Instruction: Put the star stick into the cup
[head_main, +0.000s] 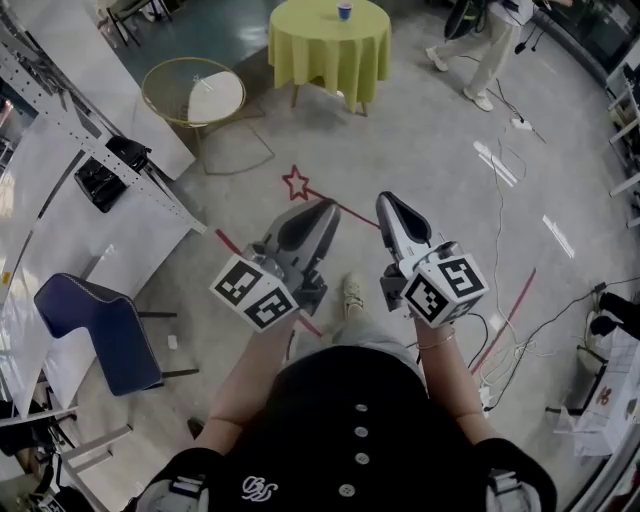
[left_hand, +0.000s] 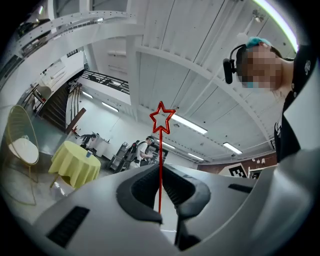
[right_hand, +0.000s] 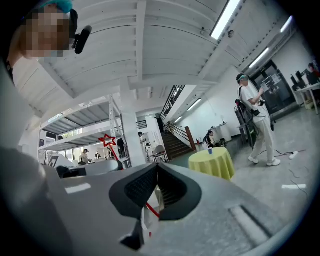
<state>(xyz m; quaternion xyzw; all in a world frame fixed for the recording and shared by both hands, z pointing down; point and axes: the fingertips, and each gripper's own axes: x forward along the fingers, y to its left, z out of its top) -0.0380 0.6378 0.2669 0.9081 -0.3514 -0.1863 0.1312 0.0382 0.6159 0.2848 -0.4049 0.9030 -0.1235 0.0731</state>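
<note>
Gripping the star stick (left_hand: 160, 150) upright, the left tongs (left_hand: 161, 169) are clenched. The right tongs (right_hand: 156, 166) are closed on nothing. The cup (head_main: 345, 11) stands on the yellow counter (head_main: 330, 50), well apart across bare floor (head_main: 430, 130).

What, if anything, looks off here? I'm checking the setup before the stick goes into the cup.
Nothing stands out. The star stick is straight and undamaged, clamped in the left hand-held gripper. The blue cup stands upright on the yellow table across the room, with nothing spilled around it.
</note>
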